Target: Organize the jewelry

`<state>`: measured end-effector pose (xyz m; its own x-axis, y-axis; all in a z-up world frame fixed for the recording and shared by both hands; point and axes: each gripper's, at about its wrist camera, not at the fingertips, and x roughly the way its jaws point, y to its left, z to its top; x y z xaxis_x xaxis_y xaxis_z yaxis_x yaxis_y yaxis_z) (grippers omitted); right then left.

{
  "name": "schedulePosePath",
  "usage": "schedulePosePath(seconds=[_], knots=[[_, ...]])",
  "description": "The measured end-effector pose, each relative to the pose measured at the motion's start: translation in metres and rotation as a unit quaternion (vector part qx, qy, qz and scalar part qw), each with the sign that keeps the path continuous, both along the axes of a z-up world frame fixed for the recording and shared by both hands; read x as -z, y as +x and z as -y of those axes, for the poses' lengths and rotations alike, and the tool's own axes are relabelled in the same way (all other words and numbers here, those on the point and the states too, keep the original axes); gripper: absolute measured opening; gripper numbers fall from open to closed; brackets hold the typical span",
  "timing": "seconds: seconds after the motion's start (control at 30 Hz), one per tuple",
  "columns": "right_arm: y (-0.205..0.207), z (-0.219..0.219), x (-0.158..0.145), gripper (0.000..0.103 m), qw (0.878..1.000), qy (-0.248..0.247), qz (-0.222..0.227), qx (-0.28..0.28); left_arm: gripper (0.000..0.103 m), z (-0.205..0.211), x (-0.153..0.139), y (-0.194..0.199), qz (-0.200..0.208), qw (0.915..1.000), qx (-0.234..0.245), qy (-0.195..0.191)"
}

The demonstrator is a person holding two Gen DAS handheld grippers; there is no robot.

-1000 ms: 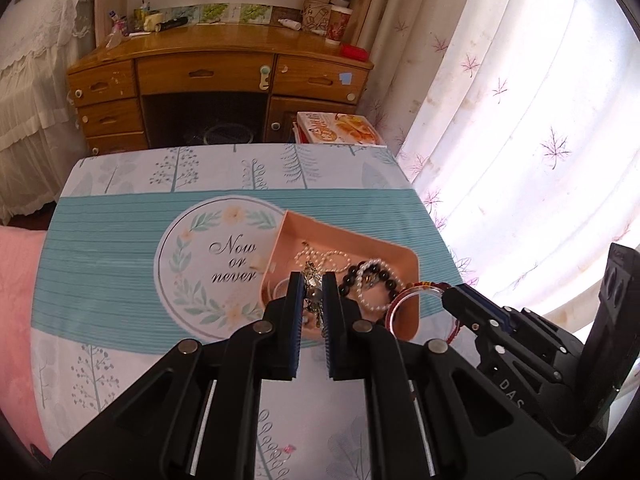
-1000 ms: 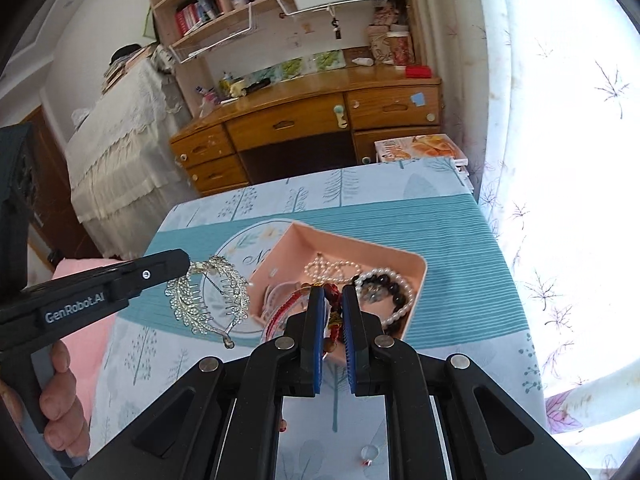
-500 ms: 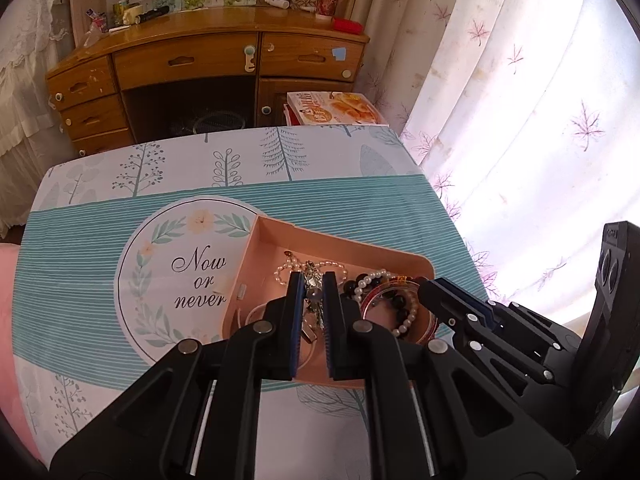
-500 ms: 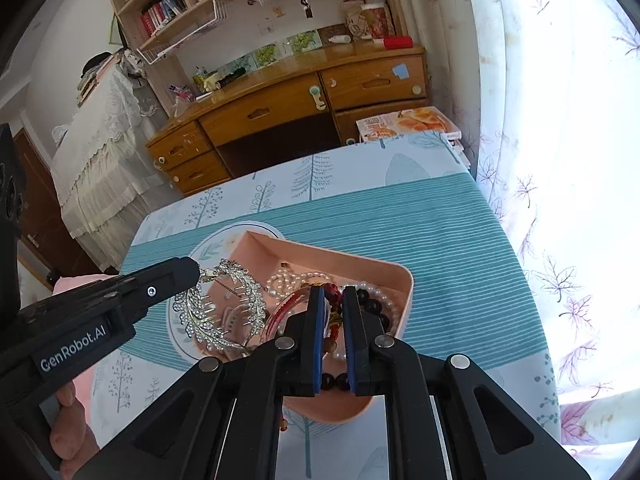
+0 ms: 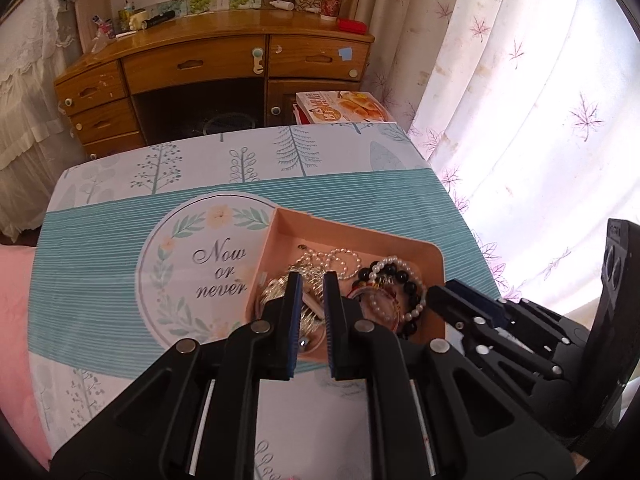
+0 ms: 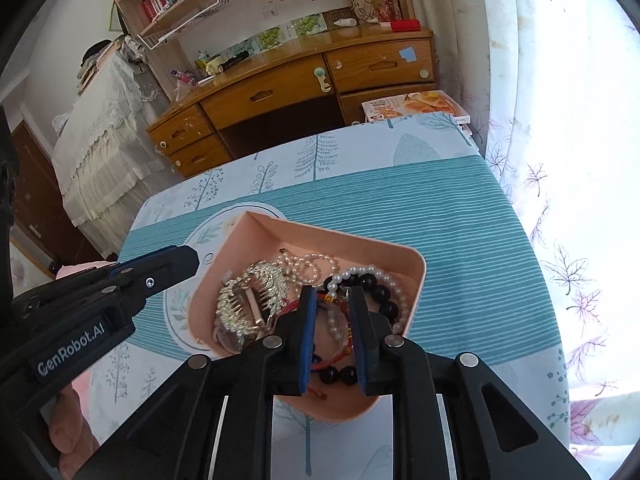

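Most of the jewelry already lies heaped in the pink tray (image 6: 416,268) on the counter — the right gripper (image 6: 333,322) fingers are opening over red cords there, and the left gripper (image 5: 308,308) fingers pinch the silver comb (image 6: 248,300) — little seems left.

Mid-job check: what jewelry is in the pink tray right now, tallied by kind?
In the pink tray:
Silver leaf comb: 1
Pearl strands: 2, a thin one and a chunkier bracelet
Black bead bracelet: 1
Red cord bracelet: at least 1
Total: 5 that can be told apart. The pile is tangled, so more may be hidden.
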<state>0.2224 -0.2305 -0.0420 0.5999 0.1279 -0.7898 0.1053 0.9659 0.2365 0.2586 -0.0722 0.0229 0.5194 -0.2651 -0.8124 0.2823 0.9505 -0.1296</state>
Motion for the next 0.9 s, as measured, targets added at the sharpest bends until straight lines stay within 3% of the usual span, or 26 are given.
schedulePosePath(seconds=[0.2, 0.37, 0.63, 0.9], knots=[[-0.050, -0.015, -0.028, 0.017, 0.999, -0.020, 0.026, -0.017, 0.009, -0.043, -0.021, -0.053, 0.024, 0.9995, -0.016, 0.011], [-0.096, -0.028, -0.041, 0.017, 0.999, -0.028, 0.032, -0.031, 0.043, -0.090, -0.023, -0.106, 0.039, 0.9986, -0.035, 0.010], [-0.155, -0.052, -0.038, 0.017, 0.997, -0.046, 0.028, -0.053, 0.043, -0.149, -0.004, -0.178, 0.039, 0.9968, -0.066, 0.022], [-0.185, -0.068, -0.025, 0.017, 0.997, -0.046, 0.015, -0.064, 0.043, -0.156, 0.013, -0.209, 0.024, 0.9970, -0.067, 0.031]])
